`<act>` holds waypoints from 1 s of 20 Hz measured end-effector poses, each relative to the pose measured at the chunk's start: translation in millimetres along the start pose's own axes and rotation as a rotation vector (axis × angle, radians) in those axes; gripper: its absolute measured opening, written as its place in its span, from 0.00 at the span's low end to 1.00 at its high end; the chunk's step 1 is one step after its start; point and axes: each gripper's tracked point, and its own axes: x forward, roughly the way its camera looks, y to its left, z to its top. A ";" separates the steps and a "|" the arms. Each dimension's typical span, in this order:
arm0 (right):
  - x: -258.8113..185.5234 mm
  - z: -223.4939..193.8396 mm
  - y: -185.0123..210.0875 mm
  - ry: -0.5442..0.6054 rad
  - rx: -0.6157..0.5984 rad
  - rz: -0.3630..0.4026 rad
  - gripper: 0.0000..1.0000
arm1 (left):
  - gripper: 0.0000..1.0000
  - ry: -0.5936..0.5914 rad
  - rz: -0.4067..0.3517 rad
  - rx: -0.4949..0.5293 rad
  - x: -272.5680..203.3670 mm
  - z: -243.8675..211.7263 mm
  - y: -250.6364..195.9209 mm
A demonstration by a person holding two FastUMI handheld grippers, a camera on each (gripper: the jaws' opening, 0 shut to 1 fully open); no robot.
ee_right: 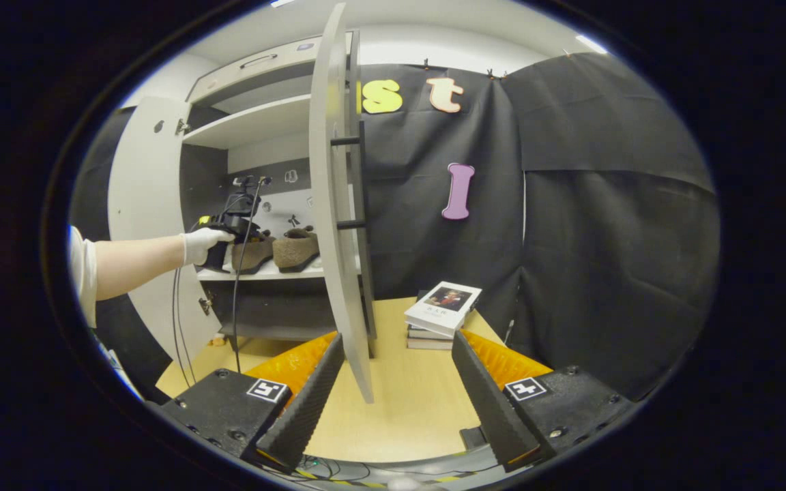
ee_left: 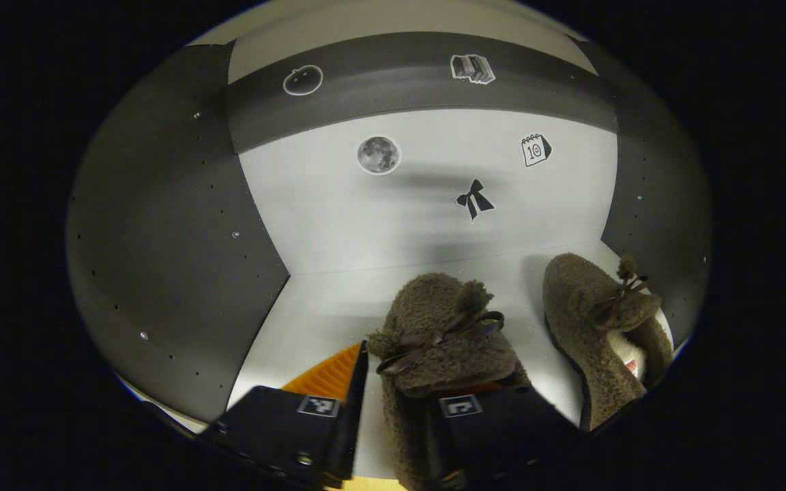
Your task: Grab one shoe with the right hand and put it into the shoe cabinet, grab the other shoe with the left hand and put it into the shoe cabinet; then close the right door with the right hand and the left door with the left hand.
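Note:
Two brown fuzzy shoes with bows stand side by side on the white shelf [ee_left: 325, 307] inside the shoe cabinet. The nearer shoe [ee_left: 434, 334] lies between the fingers of my left gripper [ee_left: 420, 382], which is open; a strip of shelf shows between its left finger [ee_left: 355, 402] and the shoe. The other shoe [ee_left: 598, 327] stands to its right. In the right gripper view, a gloved hand holds the left gripper [ee_right: 222, 235] at the shelf beside both shoes [ee_right: 253, 252] [ee_right: 295, 249]. My right gripper [ee_right: 398, 341] hangs open over the wooden table, holding nothing.
Both cabinet doors stand open: the right door [ee_right: 338, 204] is edge-on just ahead of my right gripper, the left door [ee_right: 140, 204] swung far left. A stack of books [ee_right: 442, 310] lies on the table [ee_right: 406, 395] by the black cloth wall. Cables hang below the left gripper.

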 end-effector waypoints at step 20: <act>-74.3 11.7 40.9 -0.084 -0.013 0.065 0.98 | 0.96 -0.357 -0.022 0.031 -210.5 21.0 15.8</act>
